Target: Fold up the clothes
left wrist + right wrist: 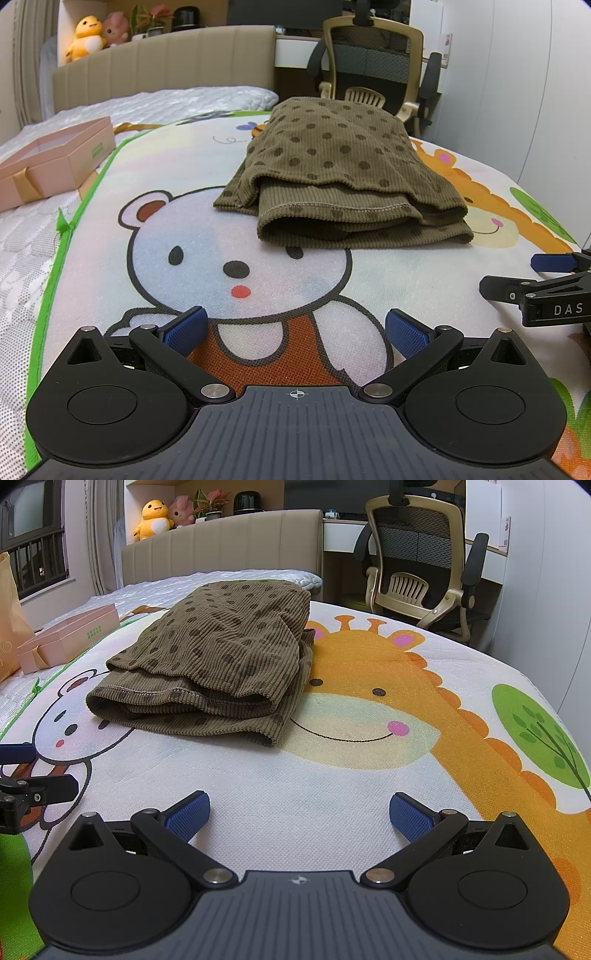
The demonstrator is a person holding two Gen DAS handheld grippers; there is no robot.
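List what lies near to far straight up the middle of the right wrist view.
Right gripper, open → bare mat → folded brown dotted garment → headboard

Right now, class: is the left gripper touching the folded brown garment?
Apart. The left wrist view shows the left gripper with its fingers open and a bare stretch of the cartoon mat before the folded brown garment.

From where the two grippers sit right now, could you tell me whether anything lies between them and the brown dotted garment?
Nothing visible does. Only bare printed mat lies between each open gripper and the folded garment. The pink box sits off to the left, clear of both paths.
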